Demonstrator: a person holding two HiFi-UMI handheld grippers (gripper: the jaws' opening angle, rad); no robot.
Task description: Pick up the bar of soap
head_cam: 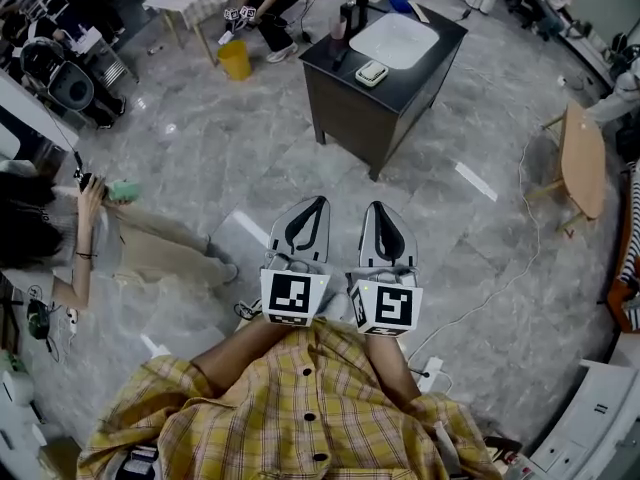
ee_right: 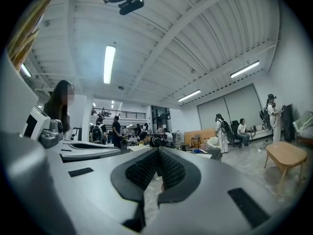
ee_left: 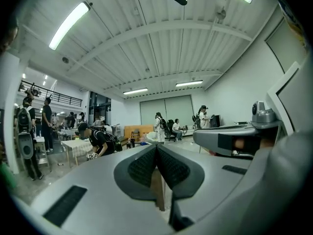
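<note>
Nearest to me, my yellow plaid shirt (head_cam: 300, 408) fills the bottom of the head view, and my forearms reach out of it to the two marker cubes. My left claw (head_cam: 317, 201) is shut tight, its ribbed pads pressed together with nothing between them. My right claw (head_cam: 378, 209) sits just beside it, equally pinched closed and empty. Both point forward, side by side, over the grey marbled floor (head_cam: 200, 148).

Well beyond the claw tips stands a dark table (head_cam: 425, 68). The bar of soap (head_cam: 372, 71), pale green, lies in a white soap dish (head_cam: 362, 81) near the table's front-left edge, far apart from either claw. Just behind the dish is a white basin (head_cam: 395, 40), and dark bottles (head_cam: 352, 13) stand at the table's far-left corner. Farther off to the left, a yellow bucket (head_cam: 235, 60) stands on the floor.
</note>
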